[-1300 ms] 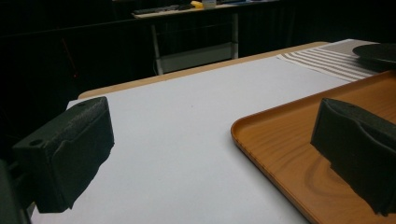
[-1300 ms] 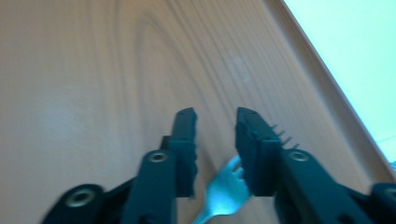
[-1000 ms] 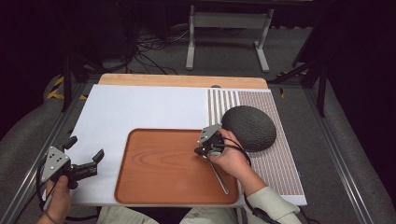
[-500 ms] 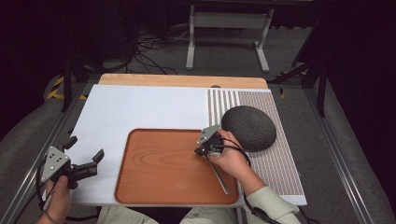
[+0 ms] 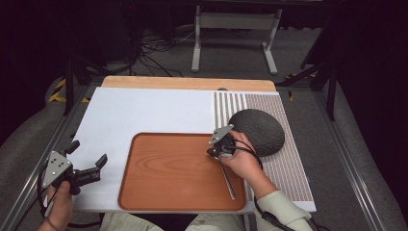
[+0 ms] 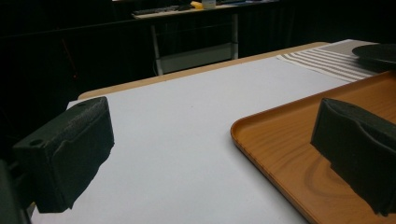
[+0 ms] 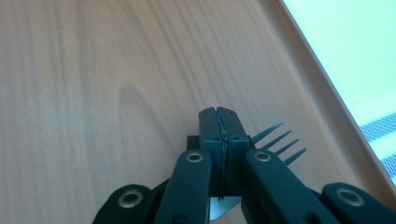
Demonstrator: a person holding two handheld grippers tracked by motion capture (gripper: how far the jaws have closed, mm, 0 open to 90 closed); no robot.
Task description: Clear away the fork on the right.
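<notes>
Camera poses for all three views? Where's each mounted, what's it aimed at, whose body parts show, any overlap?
High view: fixed above the person's side, looking forward and down on the table; both hands, left tongs, right tongs show.
Left gripper view: rides the left tongs, aimed low across the mat; jaws wide apart.
Right gripper view: rides the right tongs, aimed down at the tray; jaws pressed together, fork beneath.
Shared: all three show the tray.
</notes>
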